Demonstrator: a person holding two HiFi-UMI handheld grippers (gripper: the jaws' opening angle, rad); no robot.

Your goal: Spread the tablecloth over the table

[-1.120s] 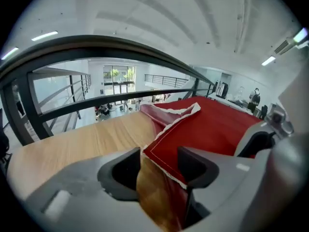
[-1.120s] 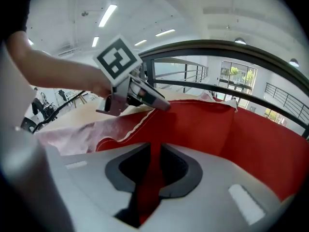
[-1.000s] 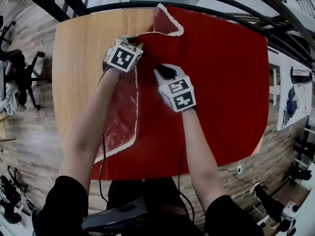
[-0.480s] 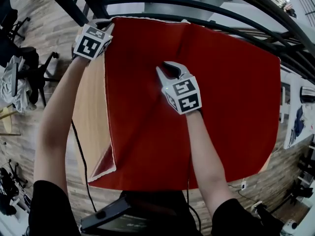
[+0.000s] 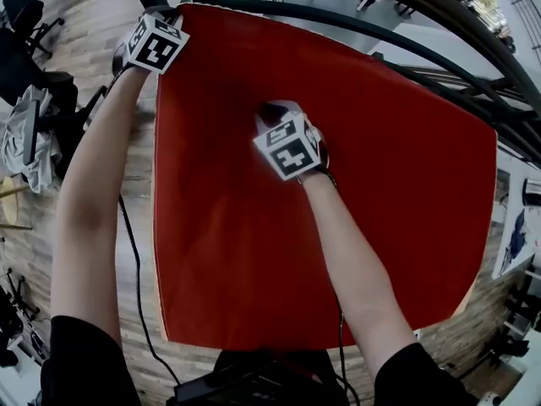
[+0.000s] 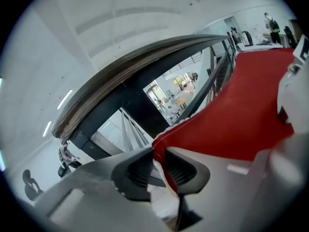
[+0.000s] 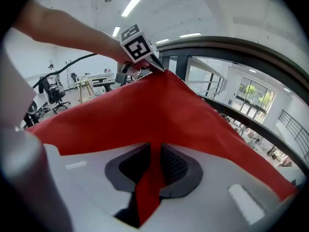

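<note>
The red tablecloth point(image 5: 338, 193) with a white hem lies spread over nearly the whole table; only a sliver of wooden table edge point(image 5: 461, 299) shows at the near right. My left gripper point(image 5: 163, 15) is at the far left corner. In the left gripper view the cloth's hemmed corner point(image 6: 166, 141) sits pinched between the jaws point(image 6: 159, 151), which have just been opening slightly. My right gripper point(image 5: 270, 111) rests mid-cloth. It is shut on a raised fold of the tablecloth point(image 7: 145, 110), and red cloth runs down between its pads point(image 7: 155, 151).
A black railing point(image 5: 406, 45) curves along the table's far side. Office chairs point(image 5: 34, 100) stand on the wooden floor at the left. A cable point(image 5: 135, 269) hangs beside my left arm. Another table point(image 5: 516, 227) stands at the right edge.
The left gripper swept to the far left corner with the cloth's corner, unfolding the flap so the bare wood at the left is covered. The right gripper shifted slightly left with its fold.
</note>
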